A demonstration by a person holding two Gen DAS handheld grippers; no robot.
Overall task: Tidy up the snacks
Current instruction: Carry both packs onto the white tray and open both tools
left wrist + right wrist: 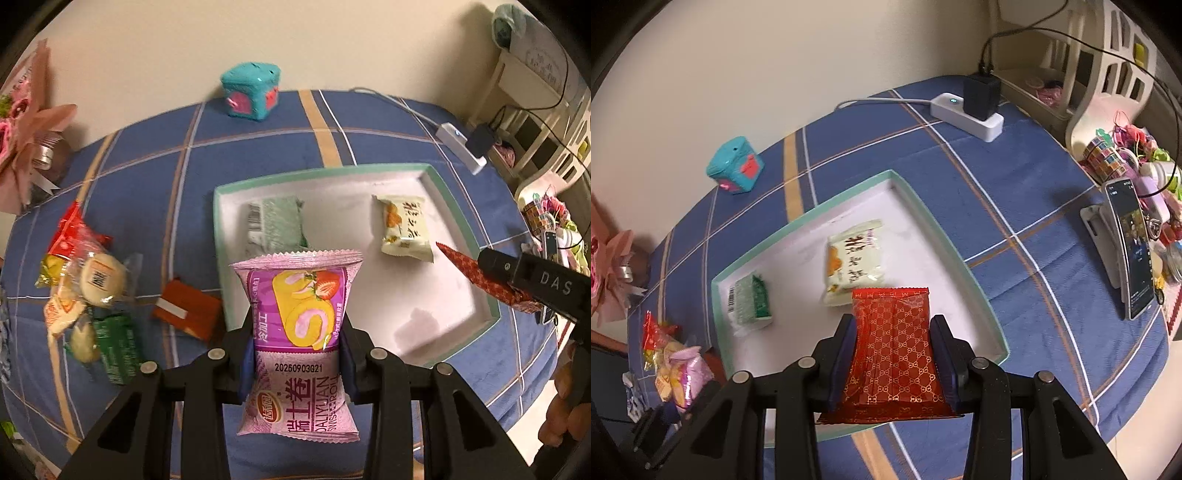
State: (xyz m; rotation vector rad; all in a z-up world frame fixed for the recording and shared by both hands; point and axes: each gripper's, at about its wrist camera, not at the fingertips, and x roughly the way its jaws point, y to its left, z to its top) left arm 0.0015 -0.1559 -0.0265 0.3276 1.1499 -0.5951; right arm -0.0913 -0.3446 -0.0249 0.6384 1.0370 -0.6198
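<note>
My left gripper (297, 332) is shut on a purple Swiss roll packet (299, 291), held upright over the near left edge of a white tray with a teal rim (369, 171). A green packet (275, 225) and a cream packet (404, 229) lie in the tray. My right gripper (894, 332) is shut on a red packet with a gold pattern (892, 354), above the tray's near part (945, 236). In the left wrist view the right gripper (491, 273) comes in from the right with the red packet (461, 266). The green packet (751, 299) and cream packet (855, 260) also show below it.
A pile of loose snacks (85, 291) and an orange box (188, 308) lie left of the tray on the blue checked cloth. A teal cube (251, 92) stands at the back. A power strip (967, 110) and a phone on a stand (1134, 251) are to the right.
</note>
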